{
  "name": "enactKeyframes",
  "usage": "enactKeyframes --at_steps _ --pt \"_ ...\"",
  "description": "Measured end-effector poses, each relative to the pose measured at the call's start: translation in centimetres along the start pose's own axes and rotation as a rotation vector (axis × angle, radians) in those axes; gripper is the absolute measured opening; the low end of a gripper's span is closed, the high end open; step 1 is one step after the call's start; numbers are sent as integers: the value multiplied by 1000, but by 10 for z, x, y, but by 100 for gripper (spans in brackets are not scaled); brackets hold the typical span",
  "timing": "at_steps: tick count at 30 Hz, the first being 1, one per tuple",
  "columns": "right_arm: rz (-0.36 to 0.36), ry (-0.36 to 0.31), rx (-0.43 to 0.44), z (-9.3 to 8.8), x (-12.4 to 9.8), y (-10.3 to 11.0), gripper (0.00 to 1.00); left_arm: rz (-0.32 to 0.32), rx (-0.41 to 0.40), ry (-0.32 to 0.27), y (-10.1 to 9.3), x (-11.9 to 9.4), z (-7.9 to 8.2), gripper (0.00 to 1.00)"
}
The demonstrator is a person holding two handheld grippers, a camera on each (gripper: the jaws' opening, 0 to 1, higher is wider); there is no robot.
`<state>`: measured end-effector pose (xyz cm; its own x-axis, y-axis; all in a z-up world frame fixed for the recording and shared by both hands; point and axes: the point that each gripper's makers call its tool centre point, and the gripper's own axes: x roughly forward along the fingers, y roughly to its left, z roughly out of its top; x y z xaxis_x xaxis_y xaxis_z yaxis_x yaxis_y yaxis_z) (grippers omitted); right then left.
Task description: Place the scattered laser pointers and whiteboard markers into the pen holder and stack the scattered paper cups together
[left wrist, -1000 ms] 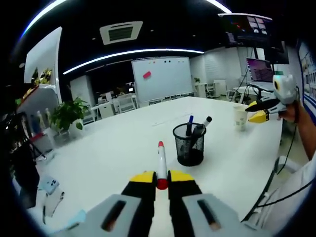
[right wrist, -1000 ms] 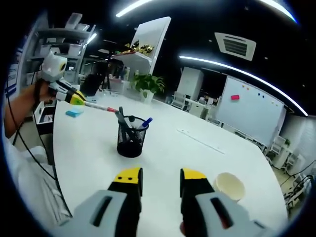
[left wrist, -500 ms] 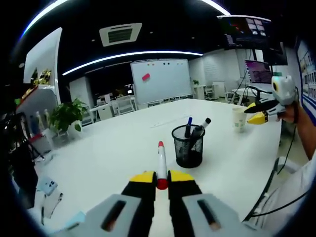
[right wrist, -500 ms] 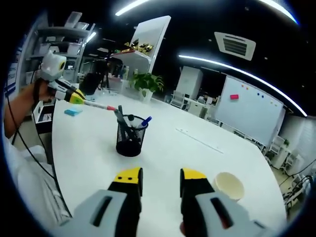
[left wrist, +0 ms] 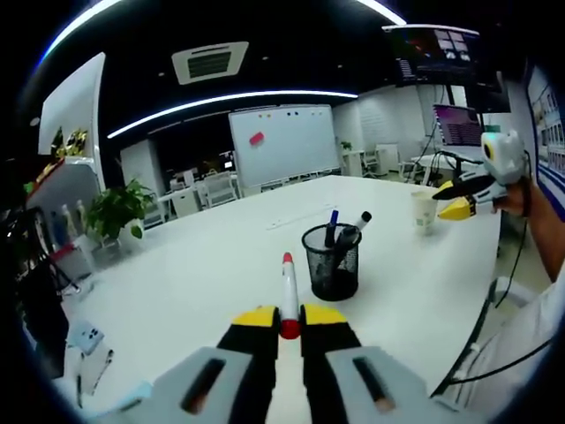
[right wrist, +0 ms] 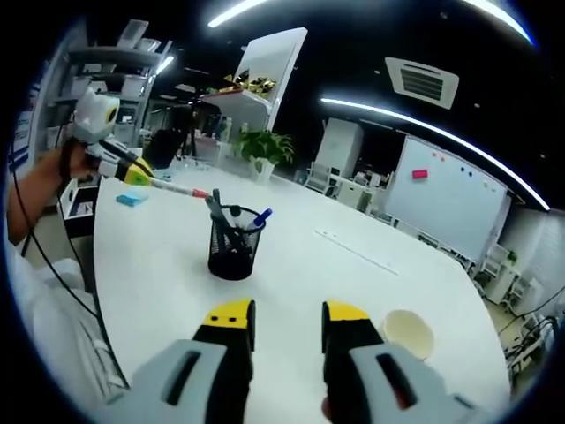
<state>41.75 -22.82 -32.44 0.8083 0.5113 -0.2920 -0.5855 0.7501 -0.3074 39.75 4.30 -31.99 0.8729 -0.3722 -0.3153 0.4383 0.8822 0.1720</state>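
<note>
The left gripper [left wrist: 289, 320], still clamped on a red-tipped whiteboard marker [left wrist: 287, 291], has edged nearer the mesh pen holder [left wrist: 331, 261] on the worktop [left wrist: 203, 274], so insertion looks imminent, while the right gripper [right wrist: 279, 320], jaws apart and empty, hovers beside the paper cup [right wrist: 406, 332].

Left hand-held gripper [left wrist: 288, 316] clamps a red-tipped marker [left wrist: 287, 287] — mesh pen holder [left wrist: 331, 261] just beyond.
</note>
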Motion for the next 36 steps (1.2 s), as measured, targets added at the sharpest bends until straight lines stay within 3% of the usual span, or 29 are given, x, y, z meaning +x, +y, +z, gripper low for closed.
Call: enactKeyframes --at_steps 12,36 --pt "14 -1 -15 5 1 4 30 0 5 -3 -1 -3 2 10" --pt "1 0 -3 1 -1 1 30 -65 41 -90 -25 6 37 10"
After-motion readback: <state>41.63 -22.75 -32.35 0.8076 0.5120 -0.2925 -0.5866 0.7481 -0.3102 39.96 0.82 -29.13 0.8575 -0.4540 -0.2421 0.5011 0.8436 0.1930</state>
